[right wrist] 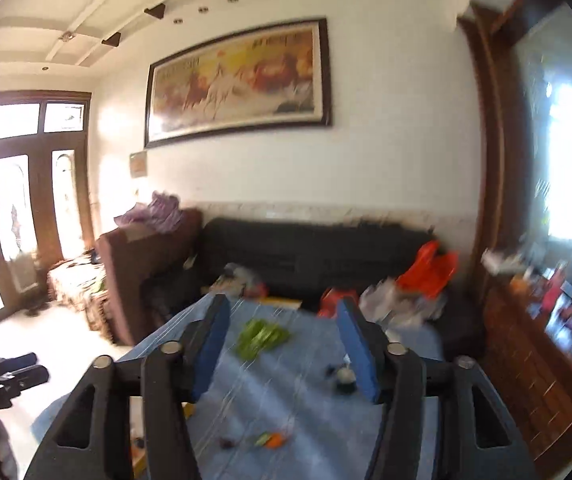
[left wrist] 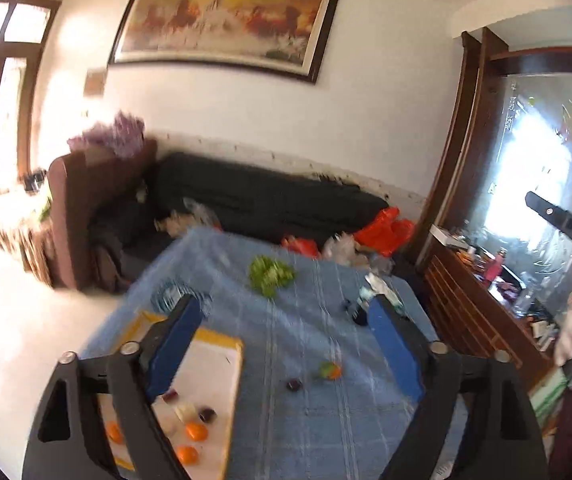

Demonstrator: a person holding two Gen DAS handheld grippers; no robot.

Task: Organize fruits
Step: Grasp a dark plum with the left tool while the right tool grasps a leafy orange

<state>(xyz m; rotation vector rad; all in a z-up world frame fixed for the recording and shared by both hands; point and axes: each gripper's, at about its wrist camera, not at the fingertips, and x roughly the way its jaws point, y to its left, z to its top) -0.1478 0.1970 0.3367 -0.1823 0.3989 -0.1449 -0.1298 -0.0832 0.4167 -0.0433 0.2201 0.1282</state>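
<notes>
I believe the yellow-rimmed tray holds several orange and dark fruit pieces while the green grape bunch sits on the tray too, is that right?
Not quite. The yellow-rimmed tray does hold orange and dark fruit pieces, but the green grape bunch is not on it: it lies apart on the blue tablecloth, farther back towards the sofa. The left wrist view shows this.

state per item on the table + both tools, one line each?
left tool: open, nothing between the fingers
right tool: open, nothing between the fingers
tray: on the blue cloth, holding orange, pale and dark fruit pieces
green grapes: loose on the cloth, outside the tray
dark fruit: on the cloth, outside the tray
orange-green fruit: on the cloth, outside the tray
</notes>
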